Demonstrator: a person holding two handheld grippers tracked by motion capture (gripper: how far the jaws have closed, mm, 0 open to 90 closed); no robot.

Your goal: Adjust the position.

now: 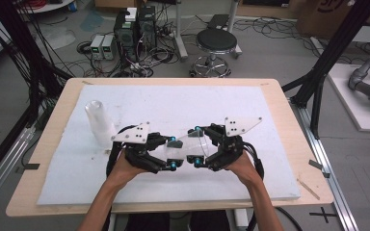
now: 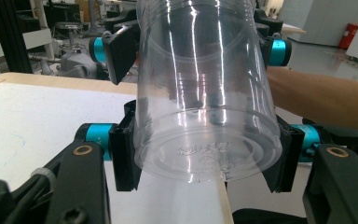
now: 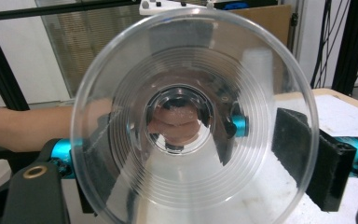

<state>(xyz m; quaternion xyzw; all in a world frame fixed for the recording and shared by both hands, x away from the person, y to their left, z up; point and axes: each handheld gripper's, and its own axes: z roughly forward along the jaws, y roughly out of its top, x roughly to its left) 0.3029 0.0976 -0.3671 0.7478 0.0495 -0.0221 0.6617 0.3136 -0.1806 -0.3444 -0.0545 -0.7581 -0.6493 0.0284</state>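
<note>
Your fingers on both sides are closed on one clear plastic cup (image 1: 191,147), held lying on its side between the two grippers, just above the foam sheet (image 1: 270,183) near the middle of the desk's (image 1: 298,125) near edge. The left gripper (image 1: 172,154) pinches the cup at its base end: in the left gripper view its black fingers (image 2: 123,158) press against both walls of the cup (image 2: 205,107) right beside the embossed bottom. The right gripper (image 1: 196,146) holds the open end; in the right gripper view you look straight down the cup's mouth (image 3: 191,116), and the padded finger (image 3: 298,144) sits against the wall just behind the rim.

Held from both ends like this, the cup looks like it is either being passed from one gripper to the other or being pulled apart from a second cup nested inside; the doubled rings seen through the wall hint at nesting, but I cannot tell for sure.

A second clear cup (image 1: 99,121) stands upside down near the desk's left edge, well apart from your hands.
</note>
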